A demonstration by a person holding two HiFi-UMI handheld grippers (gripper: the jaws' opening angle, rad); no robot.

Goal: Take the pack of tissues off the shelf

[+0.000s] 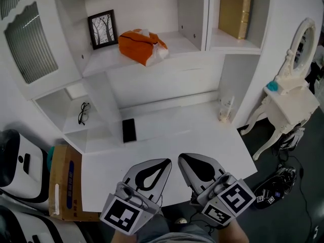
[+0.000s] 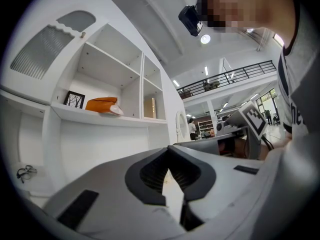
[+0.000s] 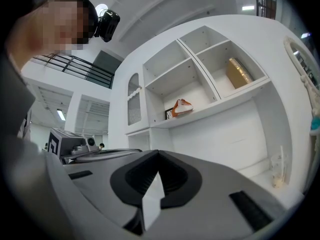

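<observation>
Left jaws: the left gripper (image 1: 168, 162) is closed tip to tip, with nothing between.
Right jaws: the right gripper (image 1: 180, 158) is likewise pressed together and empty.
Gripper position: side by side at the bottom centre of the head view, over the near edge of the desk (image 1: 202, 135).
Phone (image 1: 129, 130): lies flat on the desk, left of centre.
Glasses (image 1: 83, 113): in the low cubby at left.
Pack of tissues (image 1: 142, 45): orange, on the shelf (image 1: 177, 43) at upper centre, well apart from both grippers.
Picture frame (image 1: 103, 29): upright, just left of the pack.
Gold box (image 1: 235, 13): in the next compartment, upper right.
</observation>
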